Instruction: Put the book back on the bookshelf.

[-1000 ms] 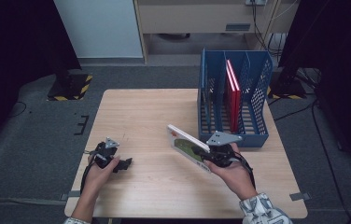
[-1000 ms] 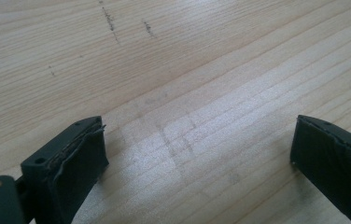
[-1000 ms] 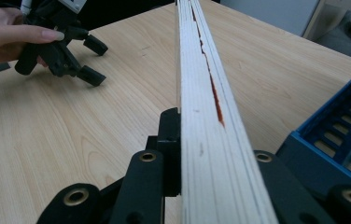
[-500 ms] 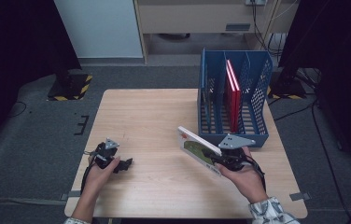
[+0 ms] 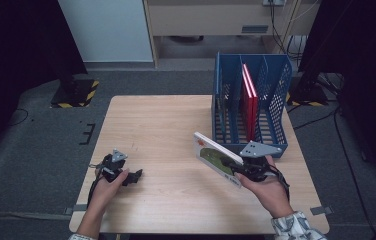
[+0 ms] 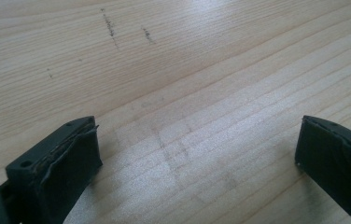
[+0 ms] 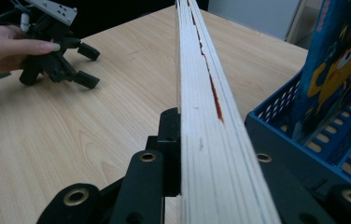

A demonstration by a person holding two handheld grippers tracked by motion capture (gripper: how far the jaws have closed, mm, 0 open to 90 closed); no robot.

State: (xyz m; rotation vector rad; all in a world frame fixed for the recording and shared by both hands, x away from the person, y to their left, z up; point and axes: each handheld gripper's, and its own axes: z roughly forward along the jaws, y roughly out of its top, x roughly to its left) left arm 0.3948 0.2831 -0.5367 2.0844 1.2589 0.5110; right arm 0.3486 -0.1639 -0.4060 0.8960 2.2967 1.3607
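Right gripper (image 5: 243,169) clamps the book (image 5: 217,158) by its lower edge, book tilted up-left above the table (image 5: 166,125)

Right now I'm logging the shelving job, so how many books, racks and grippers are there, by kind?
Books: 3, one green-covered book held by the right gripper, two red books standing in the rack
Blue file rack: 1
Grippers: 2, counting the left gripper
Total: 6

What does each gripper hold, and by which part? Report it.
The right gripper clamps a thin picture book by its near page edge; the left gripper holds nothing.
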